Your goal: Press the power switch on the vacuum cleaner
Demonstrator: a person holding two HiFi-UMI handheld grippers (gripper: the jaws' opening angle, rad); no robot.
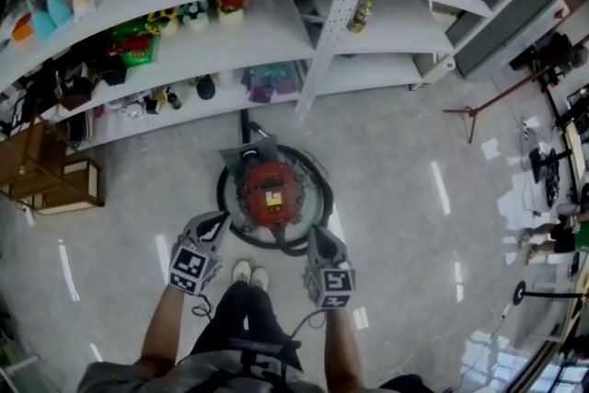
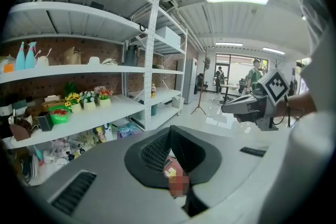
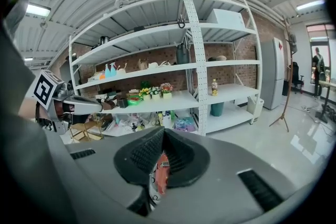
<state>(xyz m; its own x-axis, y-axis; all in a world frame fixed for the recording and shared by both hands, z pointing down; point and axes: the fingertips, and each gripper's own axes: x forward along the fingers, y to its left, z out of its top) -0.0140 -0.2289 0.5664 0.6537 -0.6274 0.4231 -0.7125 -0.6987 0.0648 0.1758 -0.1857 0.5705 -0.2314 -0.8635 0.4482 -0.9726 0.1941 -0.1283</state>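
the left gripper (image 1: 217,222) has its jaws drawn together to a thin slit, with nothing gripped; a sliver of red shows through the slit. the right gripper (image 1: 317,236) is closed the same way and is also empty. both point forward, one on either side of the red vacuum cleaner (image 1: 270,190). it sits on the floor (image 1: 396,161) inside a ring of black hose (image 1: 224,198), just ahead of the person's shoes (image 1: 248,272). beyond it stands white shelving (image 1: 276,32) crowded with small items.
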